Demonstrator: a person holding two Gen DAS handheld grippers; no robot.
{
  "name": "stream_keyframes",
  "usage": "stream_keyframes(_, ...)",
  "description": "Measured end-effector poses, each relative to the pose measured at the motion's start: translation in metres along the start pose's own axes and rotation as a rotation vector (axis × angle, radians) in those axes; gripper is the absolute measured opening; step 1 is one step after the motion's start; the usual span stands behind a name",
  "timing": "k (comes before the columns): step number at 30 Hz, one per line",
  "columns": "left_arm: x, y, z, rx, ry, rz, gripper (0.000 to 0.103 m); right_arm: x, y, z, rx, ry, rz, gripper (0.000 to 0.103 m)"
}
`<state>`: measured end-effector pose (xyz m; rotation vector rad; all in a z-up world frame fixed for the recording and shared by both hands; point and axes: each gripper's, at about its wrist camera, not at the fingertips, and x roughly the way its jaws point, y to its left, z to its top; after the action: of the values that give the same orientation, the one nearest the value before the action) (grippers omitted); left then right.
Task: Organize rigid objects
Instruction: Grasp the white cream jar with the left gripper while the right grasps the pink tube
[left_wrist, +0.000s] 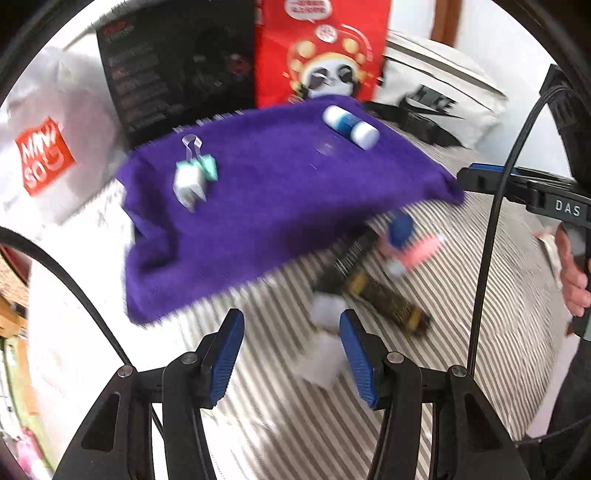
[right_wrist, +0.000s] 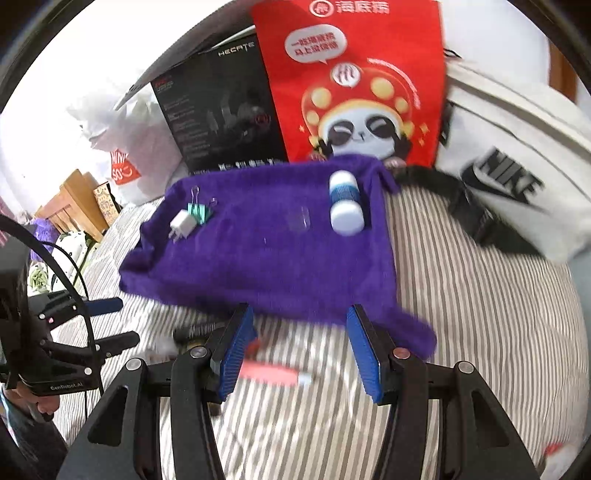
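- Left hand-held gripper (left_wrist: 291, 354) is hovering with its jaws spread and empty over the striped bed (left_wrist: 480, 295); white blocks (left_wrist: 325, 310), dark tubes (left_wrist: 369, 288) and a pink item (left_wrist: 421, 251) are lying loose beside the purple cloth (left_wrist: 258, 206).
- Right hand-held gripper (right_wrist: 299, 350) is also gaping, holding nothing, above a pink item (right_wrist: 269, 371); a charger (right_wrist: 183, 223), binder clip (right_wrist: 201, 212) and white-blue bottle (right_wrist: 345, 203) are sitting on the purple cloth (right_wrist: 258, 266).
- Soft bedding is risking rolling objects, and blur suggests hasty aiming.
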<state>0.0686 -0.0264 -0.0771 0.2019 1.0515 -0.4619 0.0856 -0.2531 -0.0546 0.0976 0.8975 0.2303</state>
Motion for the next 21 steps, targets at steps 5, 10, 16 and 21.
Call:
stream_keyframes(5, 0.01, -0.003, -0.019, 0.021, 0.018, -0.014, 0.052, -0.012, -0.006, -0.032, 0.041, 0.005, 0.001, 0.053)
stream_keyframes(10, 0.02, -0.005, -0.024, 0.075, 0.019, 0.005, 0.052, -0.008, -0.009, -0.052, 0.058, 0.032, -0.003, 0.053)
stream_keyframes(16, 0.026, -0.014, -0.026, 0.128, 0.026, -0.002, 0.027, -0.003, -0.014, -0.062, 0.075, 0.05, -0.004, 0.053)
stream_keyframes(21, 0.026, -0.012, -0.024, 0.09, 0.015, 0.033, 0.027, 0.006, -0.014, -0.064, 0.077, 0.062, 0.014, 0.053)
